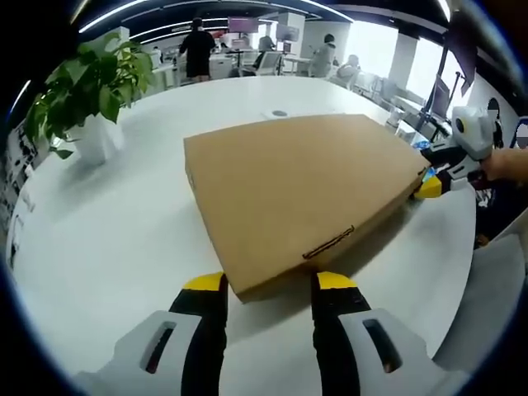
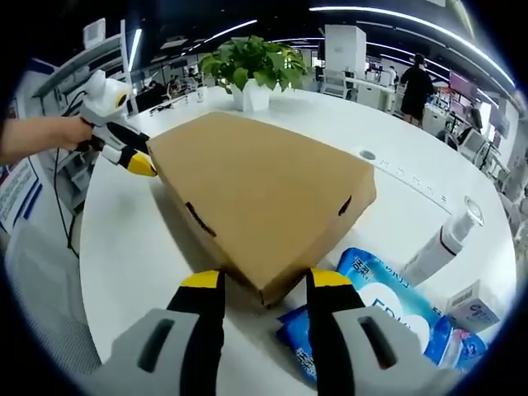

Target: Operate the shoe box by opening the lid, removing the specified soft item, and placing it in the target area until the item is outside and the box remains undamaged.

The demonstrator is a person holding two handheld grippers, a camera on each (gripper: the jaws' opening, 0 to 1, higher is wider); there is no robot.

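A closed brown cardboard shoe box (image 1: 305, 186) lies flat on the white table (image 1: 124, 223), its lid down. My left gripper (image 1: 270, 285) is open, its yellow-tipped jaws straddling the box's near corner. My right gripper (image 1: 433, 183) meets the box's far right corner, held by a hand. From the right gripper view, the box (image 2: 264, 186) fills the middle and my right gripper (image 2: 266, 282) is open with a box corner between its jaws. My left gripper (image 2: 136, 161) touches the opposite corner. The soft item inside is hidden.
A potted plant (image 1: 91, 91) in a white pot stands at the back of the table. Blue wipe packs (image 2: 388, 305), a white spray bottle (image 2: 441, 243) and a small carton (image 2: 480, 307) lie beside the box near my right gripper. People stand at far desks.
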